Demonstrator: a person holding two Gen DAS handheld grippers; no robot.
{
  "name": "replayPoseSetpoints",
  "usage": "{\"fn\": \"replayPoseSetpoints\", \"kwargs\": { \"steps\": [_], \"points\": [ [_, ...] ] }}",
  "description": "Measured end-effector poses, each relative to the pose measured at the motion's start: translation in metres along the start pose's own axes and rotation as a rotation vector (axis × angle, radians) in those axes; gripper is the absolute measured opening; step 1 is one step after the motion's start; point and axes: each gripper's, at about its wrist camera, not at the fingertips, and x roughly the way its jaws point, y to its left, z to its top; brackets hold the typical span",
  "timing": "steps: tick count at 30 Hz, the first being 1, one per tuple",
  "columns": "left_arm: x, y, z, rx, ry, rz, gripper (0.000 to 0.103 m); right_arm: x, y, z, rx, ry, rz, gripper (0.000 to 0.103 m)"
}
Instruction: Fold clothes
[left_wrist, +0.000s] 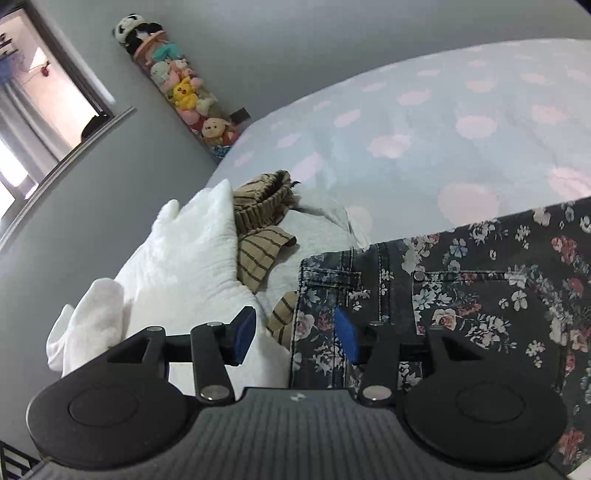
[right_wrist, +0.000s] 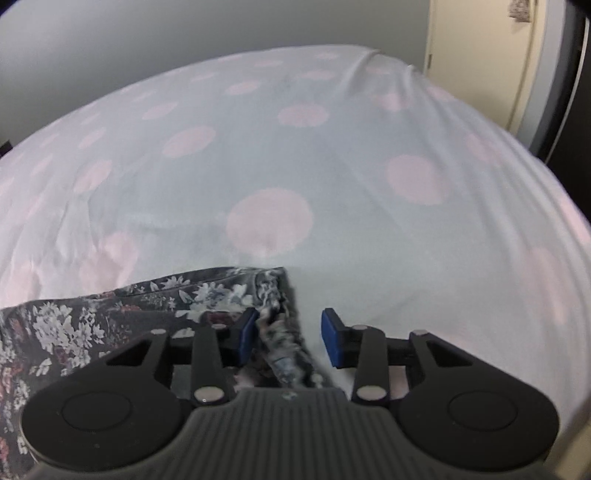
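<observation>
Left wrist view: the left gripper (left_wrist: 297, 334) has its blue fingers (left_wrist: 244, 334) standing apart at the lower middle of the frame, with nothing pinched between them; the waistband edge of the floral jeans (left_wrist: 480, 295) lies under the gap, the right-hand pad over the cloth and the left-hand pad over the white towel (left_wrist: 184, 251) beside it. In the right wrist view the right gripper (right_wrist: 290, 338) is likewise parted, and the jeans' other end runs up through the gap at lower centre, close against the left-hand pad but not squeezed, as far as the blurred picture shows.

The jeans lie flat on the bed (left_wrist: 424, 122), filling the lower right of the left view and the lower left of the right view. Both grippers loose over opposite ends suggests a fold has just been laid down and let go (or a fresh hold is about to be taken; I cannot tell which). The next move probably calls for pinching two edges of the same layer stack and carrying them across evenly, so the fold lands square.

At centre left of the left view, a striped top (left_wrist: 258, 236) sits crumpled on the towel, likely waiting its turn. Plush toys (left_wrist: 177, 81) line the wall at upper left.

No brand, label or writing can be read anywhere.
</observation>
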Motion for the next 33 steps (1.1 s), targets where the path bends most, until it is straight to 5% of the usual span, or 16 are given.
{"fn": "replayPoseSetpoints", "kwargs": {
  "steps": [13,18,26,29,33],
  "points": [
    [-0.032,-0.027,-0.014,-0.079,0.025,-0.116,0.047,-0.004,-0.011,0.008,0.083,-0.010,0.046,0.048],
    [-0.045,-0.050,-0.019,-0.128,0.061,-0.230,0.048,-0.030,-0.034,0.001,0.094,0.000,0.080,0.049],
    [-0.075,-0.087,-0.031,-0.235,0.064,-0.386,0.048,-0.016,-0.058,-0.036,0.293,0.016,0.145,0.051],
    [-0.086,-0.095,-0.035,-0.255,0.074,-0.399,0.048,-0.011,-0.053,-0.038,0.315,-0.011,0.150,0.049],
    [-0.094,-0.101,-0.041,-0.270,0.094,-0.408,0.048,-0.011,-0.048,-0.036,0.319,0.000,0.167,0.026]
  ]
}}
